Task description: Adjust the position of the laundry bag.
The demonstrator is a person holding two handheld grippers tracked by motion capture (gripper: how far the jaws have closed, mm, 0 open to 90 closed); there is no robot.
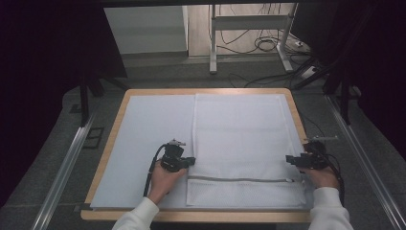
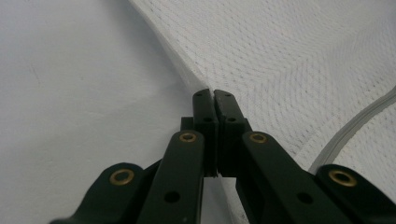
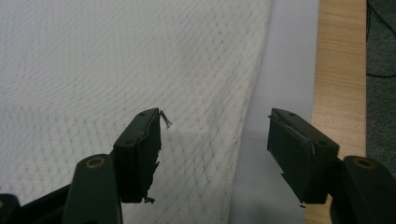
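Here — left claw (image 2: 214, 95) pinching mesh bag (image 2: 289, 60)

One white mesh bag (image 1: 242, 143) with one zipper (image 1: 239, 180) lies on one pale mat (image 1: 148, 129). One table (image 1: 110, 143) carries them. Two hand-held grippers are there: left (image 1: 191, 160), right (image 1: 288, 159).

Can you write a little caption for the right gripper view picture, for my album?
Open right gripper straddling the edge of a white mesh bag on the table.
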